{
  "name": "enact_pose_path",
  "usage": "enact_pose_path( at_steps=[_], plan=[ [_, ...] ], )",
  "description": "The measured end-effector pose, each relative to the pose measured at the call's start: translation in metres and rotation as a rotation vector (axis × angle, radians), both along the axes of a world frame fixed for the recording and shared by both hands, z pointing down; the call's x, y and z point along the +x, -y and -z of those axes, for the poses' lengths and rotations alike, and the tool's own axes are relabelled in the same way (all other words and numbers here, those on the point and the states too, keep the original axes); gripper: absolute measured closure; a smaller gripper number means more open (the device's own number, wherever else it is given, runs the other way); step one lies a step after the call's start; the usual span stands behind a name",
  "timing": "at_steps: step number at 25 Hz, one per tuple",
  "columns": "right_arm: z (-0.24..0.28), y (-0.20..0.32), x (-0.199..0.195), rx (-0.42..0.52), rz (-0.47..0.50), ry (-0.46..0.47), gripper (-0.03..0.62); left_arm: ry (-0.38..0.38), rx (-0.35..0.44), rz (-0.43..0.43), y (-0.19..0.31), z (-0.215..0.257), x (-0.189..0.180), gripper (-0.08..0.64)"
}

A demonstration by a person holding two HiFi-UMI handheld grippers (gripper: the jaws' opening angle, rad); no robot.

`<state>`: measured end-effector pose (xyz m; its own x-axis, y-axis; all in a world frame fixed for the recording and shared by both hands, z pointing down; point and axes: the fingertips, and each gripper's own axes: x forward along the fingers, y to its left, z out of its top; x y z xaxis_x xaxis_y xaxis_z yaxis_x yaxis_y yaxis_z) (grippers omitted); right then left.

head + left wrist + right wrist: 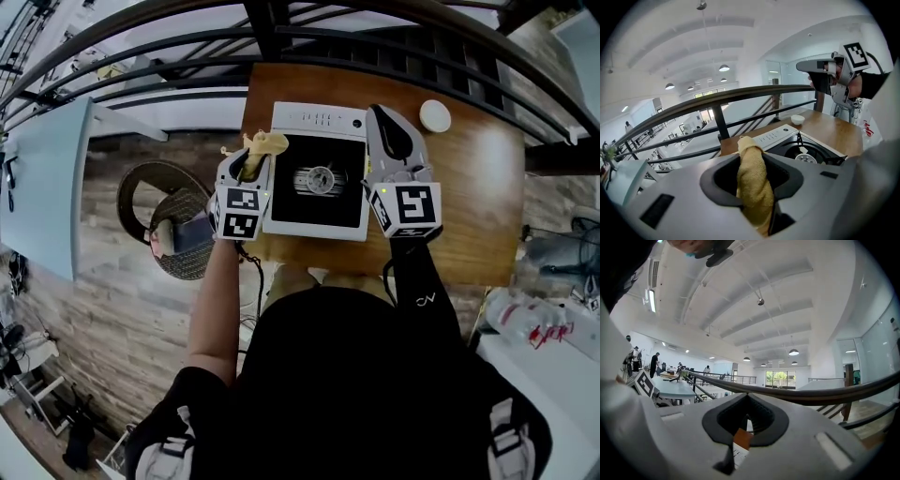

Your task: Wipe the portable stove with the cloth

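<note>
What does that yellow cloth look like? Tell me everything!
The cloth is pale yellow and fuzzy like a towel, bunched into a soft roll. It is pinched between the jaws of the left gripper, and its crumpled end pokes out beyond them. It is held by the far left corner of the white portable stove; I can't tell if they touch.

Table (pixel 478 206) right of stove (pixel 319 220) lies open save a bowl (pixel 434 115); railing (pixel 269 33) blocks beyond.
</note>
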<state>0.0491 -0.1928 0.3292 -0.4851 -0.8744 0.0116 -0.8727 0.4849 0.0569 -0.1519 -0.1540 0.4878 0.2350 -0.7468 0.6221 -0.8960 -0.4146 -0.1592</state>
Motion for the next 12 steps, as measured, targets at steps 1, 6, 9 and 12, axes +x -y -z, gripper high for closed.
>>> enact_pose_path(
  at_steps=[1,6,9,12],
  plan=[
    [0.000,0.000,0.003,0.001,-0.006,0.000,0.591,-0.008,0.012,-0.005,0.001,0.006,0.006,0.433],
    [-0.004,-0.003,0.029,-0.003,-0.065,0.002,0.591,-0.093,0.091,-0.169,0.002,0.033,0.079,0.433],
    [-0.004,-0.008,0.047,0.001,-0.100,-0.001,0.591,-0.130,0.102,-0.305,-0.004,0.037,0.136,0.433],
    [-0.005,-0.013,0.063,-0.001,-0.132,0.002,0.591,-0.144,0.084,-0.426,-0.019,0.032,0.187,0.433]
  ],
)
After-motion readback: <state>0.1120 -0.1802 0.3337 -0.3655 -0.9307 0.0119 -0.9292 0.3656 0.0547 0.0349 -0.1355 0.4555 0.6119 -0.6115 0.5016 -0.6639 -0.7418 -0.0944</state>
